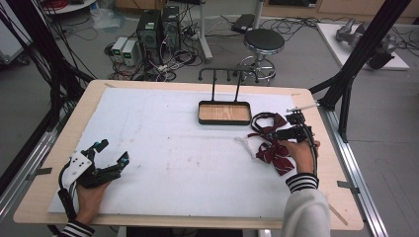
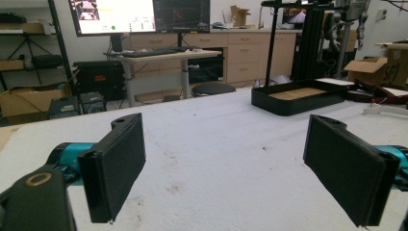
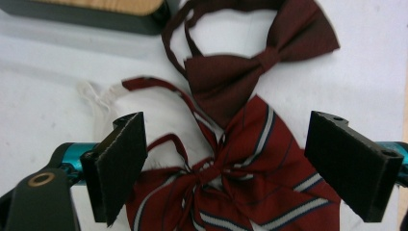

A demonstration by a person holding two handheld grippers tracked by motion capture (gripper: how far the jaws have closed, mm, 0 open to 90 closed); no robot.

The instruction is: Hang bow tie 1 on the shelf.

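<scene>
Just right of the tray (image 1: 224, 112), right gripper (image 3: 226, 168) hovers wide open over striped bow tie (image 3: 250, 187) — left gripper (image 2: 226, 168) open too, holding nothing.

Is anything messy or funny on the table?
A little. The plain dark red bow tie and the red striped bow tie lie in a tangled heap, overlapping, straps looped about, beside the black wood-bottomed tray rather than in it. The right hand-held gripper hovers open over them. Nothing looks spilled or broken.
</scene>
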